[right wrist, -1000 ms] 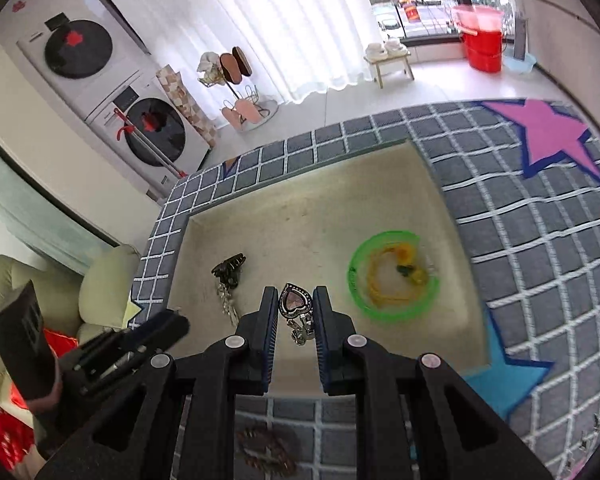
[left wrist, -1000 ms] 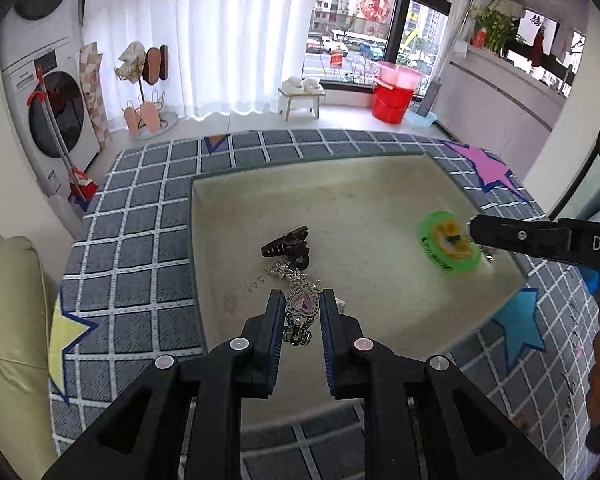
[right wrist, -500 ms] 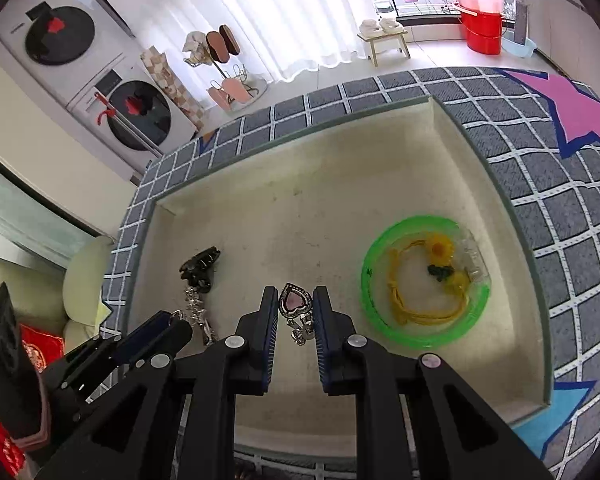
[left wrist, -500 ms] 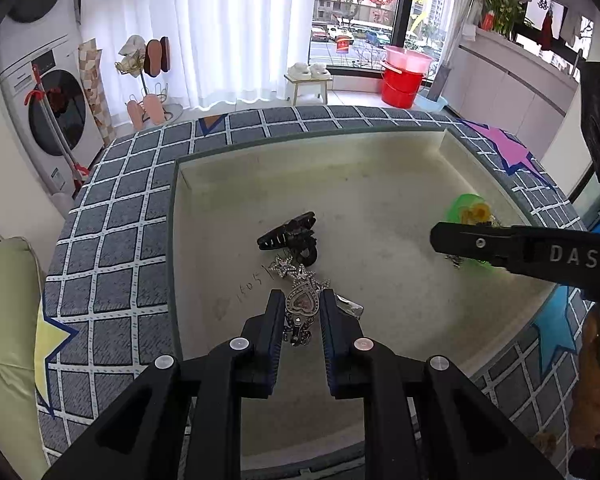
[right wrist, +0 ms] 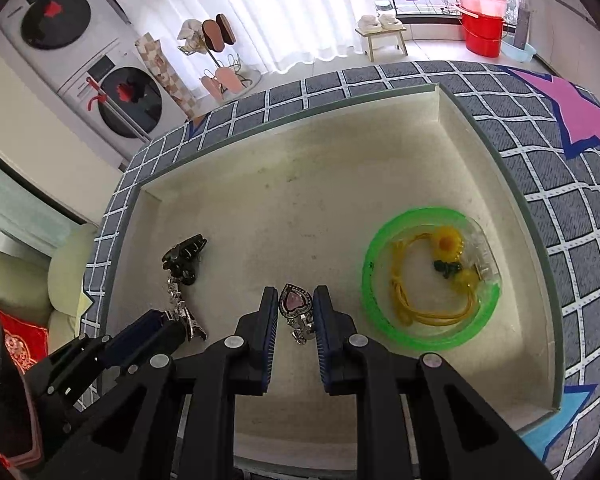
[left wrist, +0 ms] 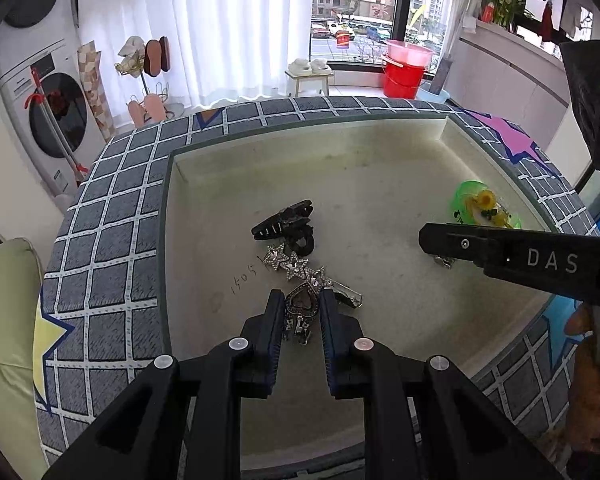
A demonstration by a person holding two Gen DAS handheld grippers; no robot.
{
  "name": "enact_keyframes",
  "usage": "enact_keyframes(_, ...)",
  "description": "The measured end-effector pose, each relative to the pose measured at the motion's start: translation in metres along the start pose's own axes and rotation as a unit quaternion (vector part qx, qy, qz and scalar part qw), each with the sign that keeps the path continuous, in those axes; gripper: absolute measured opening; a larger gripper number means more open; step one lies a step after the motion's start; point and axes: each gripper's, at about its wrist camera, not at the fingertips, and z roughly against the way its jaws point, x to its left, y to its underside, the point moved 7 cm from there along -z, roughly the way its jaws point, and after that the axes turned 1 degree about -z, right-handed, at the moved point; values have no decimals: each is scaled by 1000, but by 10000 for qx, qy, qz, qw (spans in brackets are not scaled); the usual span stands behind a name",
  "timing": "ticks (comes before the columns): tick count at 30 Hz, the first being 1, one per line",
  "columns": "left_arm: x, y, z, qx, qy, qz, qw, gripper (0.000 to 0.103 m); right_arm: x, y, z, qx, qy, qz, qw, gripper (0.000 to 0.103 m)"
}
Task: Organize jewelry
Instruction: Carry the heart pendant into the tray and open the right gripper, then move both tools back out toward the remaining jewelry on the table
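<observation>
we hold one heart earring in each gripper, low over the tray (right wrist: 532, 216), because we want to put the pair down with the other pretty things.

the left gripper (left wrist: 300, 304) is closed on the dark heart (left wrist: 300, 302). the heart sits right between the two fingers (left wrist: 274, 312), near their tips, and its little dangles hang down behind it. it looks pinched on both sides, so we think it is not let go yet. just past the tips lie the star clip (left wrist: 296, 266) and the black claw clip (left wrist: 286, 224), so this heart is being set next to them.

the right gripper (right wrist: 296, 308) has the pink heart (right wrist: 296, 300) between its fingers (right wrist: 270, 312) too. its jaws have just been opening a bit. we see a thin gap on each side of the heart, so we think the fingers do not press it any more and it rests on the tray floor. we cannot be fully sure from this view.

the green dish (right wrist: 432, 280) with the yellow string is beside the right gripper, apart from the pink heart. the two grippers are near each other, one heart each, so the pair ends up close together in the tray.
</observation>
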Motion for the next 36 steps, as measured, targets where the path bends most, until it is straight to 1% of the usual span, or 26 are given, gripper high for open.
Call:
enact_keyframes(1, 0, 0, 0, 4, 10, 22, 10000, 33, 1, 0, 0, 1, -100, -62, 9999, 31)
enact_keyframes(3, 1, 0, 1, 0, -10, 44, 10000, 33, 2, -1, 3, -26, -186, -139, 9997, 65)
enact_keyframes(4, 1, 0, 1, -4, -15, 45, 10000, 33, 2, -2, 5, -69, -180, -157, 9997, 69)
enact_keyframes(7, 2, 0, 4, -35, -25, 47, 10000, 33, 3, -4, 15, -185, -332, -200, 9991, 69)
enact_keyframes(10, 0, -2, 8, -109, -44, 27, 9999, 33, 3, -6, 34, -436, -489, -300, 9974, 69)
enact_keyframes(13, -2, -4, 14, -187, -84, 12, 9998, 33, -1, -4, 51, -594, -491, -368, 9963, 69)
enact_keyframes(24, -7, -9, 41, -468, -233, -72, 9986, 33, -28, 25, 91, -751, -351, -694, 9941, 69)
enact_keyframes(29, -8, -6, 52, -516, -246, -92, 9983, 33, -37, 38, 102, -783, -289, -817, 9932, 69)
enact_keyframes(36, -9, 2, 66, -542, -260, -92, 9981, 33, -40, 54, 117, -833, -284, -885, 9922, 69)
